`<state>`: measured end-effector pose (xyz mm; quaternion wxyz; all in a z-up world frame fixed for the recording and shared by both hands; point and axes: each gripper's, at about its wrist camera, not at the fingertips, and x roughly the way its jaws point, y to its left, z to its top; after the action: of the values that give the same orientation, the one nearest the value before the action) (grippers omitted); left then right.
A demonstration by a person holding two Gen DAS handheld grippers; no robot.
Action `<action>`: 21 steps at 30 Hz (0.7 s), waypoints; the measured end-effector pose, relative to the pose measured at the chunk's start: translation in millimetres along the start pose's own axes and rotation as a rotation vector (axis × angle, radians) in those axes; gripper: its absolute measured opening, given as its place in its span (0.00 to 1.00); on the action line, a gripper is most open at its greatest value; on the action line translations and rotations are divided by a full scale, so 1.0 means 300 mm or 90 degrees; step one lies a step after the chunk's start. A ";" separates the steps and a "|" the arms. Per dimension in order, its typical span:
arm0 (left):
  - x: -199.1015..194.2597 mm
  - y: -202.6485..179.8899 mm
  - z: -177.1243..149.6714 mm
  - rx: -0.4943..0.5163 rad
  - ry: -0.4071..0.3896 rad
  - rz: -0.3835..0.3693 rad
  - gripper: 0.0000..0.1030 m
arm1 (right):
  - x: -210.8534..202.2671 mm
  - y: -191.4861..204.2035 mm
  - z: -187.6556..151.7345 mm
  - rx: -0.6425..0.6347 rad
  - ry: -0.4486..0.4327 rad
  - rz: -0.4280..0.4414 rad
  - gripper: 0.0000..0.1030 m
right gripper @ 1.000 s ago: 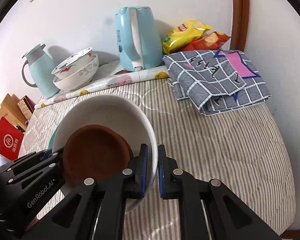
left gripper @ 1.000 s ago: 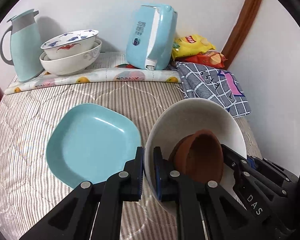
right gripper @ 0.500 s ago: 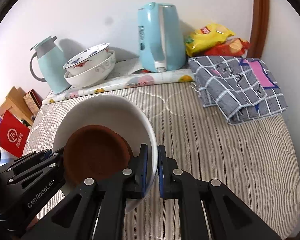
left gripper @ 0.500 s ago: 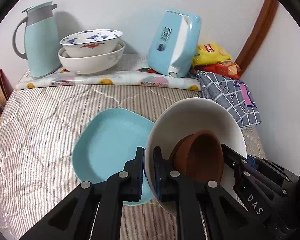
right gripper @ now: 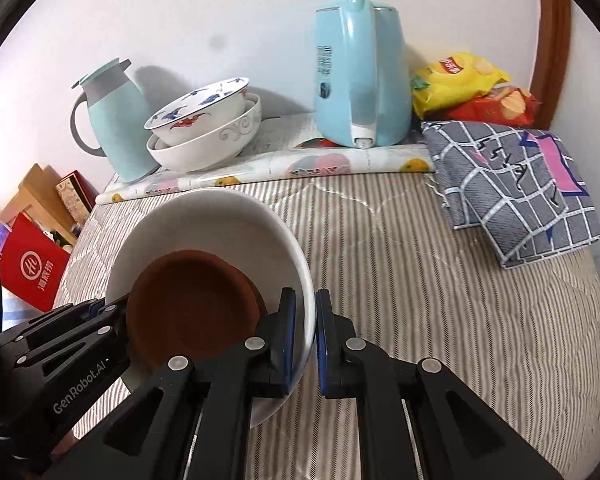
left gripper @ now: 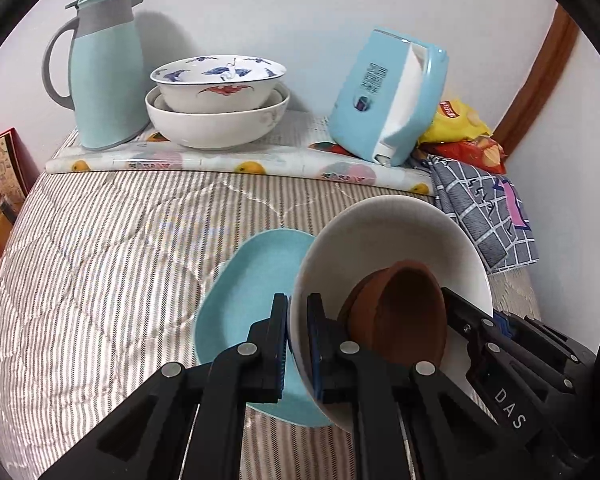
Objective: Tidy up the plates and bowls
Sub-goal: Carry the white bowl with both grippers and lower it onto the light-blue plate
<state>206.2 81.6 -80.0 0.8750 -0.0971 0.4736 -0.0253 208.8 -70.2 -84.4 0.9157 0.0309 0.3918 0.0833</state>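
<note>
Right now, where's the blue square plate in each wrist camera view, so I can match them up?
Left wrist: the blue square plate lies low centre on the striped cover, partly behind the white bowl and the left gripper.
Right wrist: not visible.
Shared landmark: the blue kettle at the back, right of the stacked bowls.

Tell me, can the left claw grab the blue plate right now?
Probably not yet. The left claw is shut on the rim of the white bowl, which holds the brown bowl. The blue plate lies partly under that bowl, so the claw must let go first.
</note>
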 end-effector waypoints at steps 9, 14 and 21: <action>0.042 0.052 0.011 -0.013 0.011 0.011 0.10 | 0.071 0.037 0.018 -0.009 0.019 0.013 0.09; 0.079 0.085 0.007 -0.026 0.024 0.014 0.10 | 0.115 0.058 0.017 -0.014 0.032 0.016 0.09; 0.134 0.124 0.003 -0.039 0.046 0.010 0.10 | 0.179 0.072 0.012 -0.021 0.055 0.017 0.09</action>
<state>227.3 112.8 -119.9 0.8542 -0.1192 0.5061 -0.0071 245.2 -39.4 -117.5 0.8970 0.0178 0.4294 0.1032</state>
